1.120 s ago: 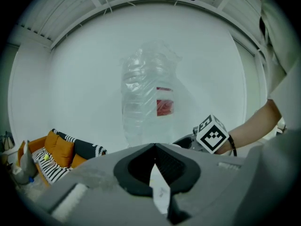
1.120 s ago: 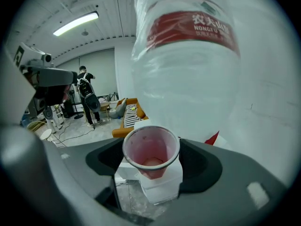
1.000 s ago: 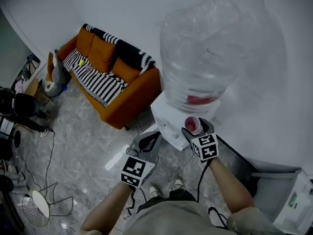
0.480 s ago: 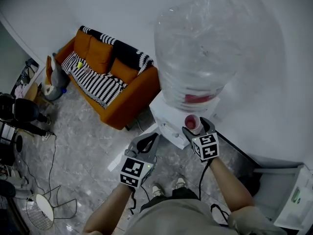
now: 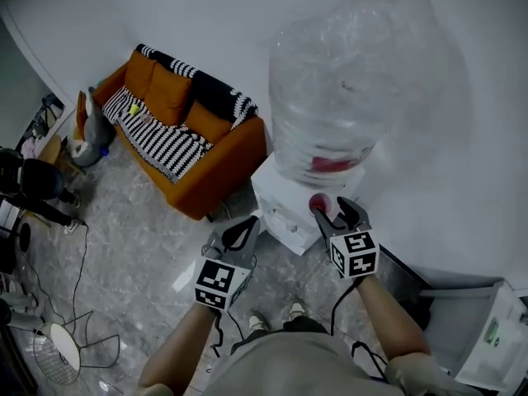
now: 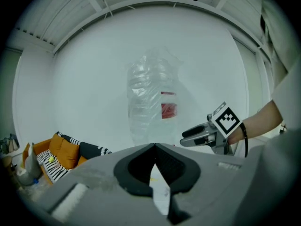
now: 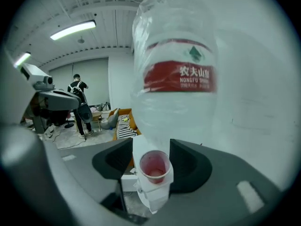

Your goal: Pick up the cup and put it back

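Standing upright on dispenser [image 5: 285,209]: pinkish open cup [image 7: 154,167] | right gripper [image 7: 151,149] part-open, jaws just narrowing, cup ungripped | left gripper [image 6: 154,146] closed

Red lbl [image 7: 178,77] on water jug [image 7: 174,117]: "农夫山泉", "NONGFU S…", rest blurred.

White dispenser [image 5: 280,200] stands on marble floor [image 5: 140,254]. Water bottle [image 5: 346,89] on top, cup [image 5: 320,203] apparently resting on its front edge. Sofa [image 5: 190,139] on the floor beside.

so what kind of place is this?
Likely an office or studio lounge corner: a water dispenser with a big bottle, an orange sofa, cables on the floor.
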The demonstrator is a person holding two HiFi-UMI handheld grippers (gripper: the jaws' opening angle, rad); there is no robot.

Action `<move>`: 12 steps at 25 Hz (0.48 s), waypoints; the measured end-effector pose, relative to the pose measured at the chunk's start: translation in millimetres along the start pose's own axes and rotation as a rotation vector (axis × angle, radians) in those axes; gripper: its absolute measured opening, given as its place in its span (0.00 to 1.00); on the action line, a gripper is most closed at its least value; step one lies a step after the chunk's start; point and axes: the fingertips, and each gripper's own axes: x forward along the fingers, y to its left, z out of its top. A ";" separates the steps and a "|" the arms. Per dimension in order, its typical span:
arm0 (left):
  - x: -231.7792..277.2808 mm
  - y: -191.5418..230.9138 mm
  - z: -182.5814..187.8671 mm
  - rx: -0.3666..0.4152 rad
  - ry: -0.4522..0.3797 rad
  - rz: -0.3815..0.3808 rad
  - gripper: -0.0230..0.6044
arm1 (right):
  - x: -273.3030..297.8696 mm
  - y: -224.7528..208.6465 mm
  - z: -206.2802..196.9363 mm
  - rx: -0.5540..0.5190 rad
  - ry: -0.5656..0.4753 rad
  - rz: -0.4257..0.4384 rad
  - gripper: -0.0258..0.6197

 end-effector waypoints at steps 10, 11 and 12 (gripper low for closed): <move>-48.1 18.0 30.4 0.038 -0.082 0.060 0.04 | -72.2 58.3 80.8 -0.033 -0.141 0.135 0.21; -53.7 18.5 34.0 0.039 -0.091 0.064 0.04 | -79.3 64.4 87.9 -0.042 -0.156 0.144 0.20; -59.6 18.7 37.5 0.042 -0.099 0.067 0.04 | -86.1 70.8 94.5 -0.052 -0.171 0.154 0.19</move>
